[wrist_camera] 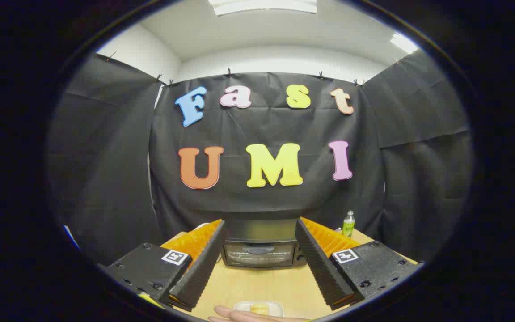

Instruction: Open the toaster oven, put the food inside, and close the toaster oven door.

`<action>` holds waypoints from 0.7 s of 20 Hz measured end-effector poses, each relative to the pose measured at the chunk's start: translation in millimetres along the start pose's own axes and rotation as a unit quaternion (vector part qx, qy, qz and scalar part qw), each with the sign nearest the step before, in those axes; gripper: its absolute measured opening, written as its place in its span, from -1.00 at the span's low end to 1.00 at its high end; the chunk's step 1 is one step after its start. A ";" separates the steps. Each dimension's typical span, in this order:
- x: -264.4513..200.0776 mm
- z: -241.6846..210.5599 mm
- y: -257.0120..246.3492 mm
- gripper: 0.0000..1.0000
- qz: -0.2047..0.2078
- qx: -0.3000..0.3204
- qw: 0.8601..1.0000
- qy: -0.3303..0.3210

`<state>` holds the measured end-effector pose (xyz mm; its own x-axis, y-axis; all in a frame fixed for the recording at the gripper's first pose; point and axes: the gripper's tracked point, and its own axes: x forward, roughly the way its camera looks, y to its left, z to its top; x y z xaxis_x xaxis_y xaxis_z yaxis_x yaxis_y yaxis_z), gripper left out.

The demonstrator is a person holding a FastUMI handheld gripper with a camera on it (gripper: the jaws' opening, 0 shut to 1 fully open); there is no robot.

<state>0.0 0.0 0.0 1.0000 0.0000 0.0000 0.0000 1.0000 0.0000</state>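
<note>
With the gripper spread and empty, the closed toaster oven sits beyond its fingers across the table, the food nearer; approach the door's top edge squarely.

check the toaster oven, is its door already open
No, the toaster oven beyond the open gripper has its glass door upright and closed against the front.
</note>
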 end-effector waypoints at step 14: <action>20.1 -13.1 2.7 1.00 -0.020 -0.028 0.999 -0.003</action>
<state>20.1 2.7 -13.1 0.9992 -0.0396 0.0078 0.0400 0.9976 -0.0561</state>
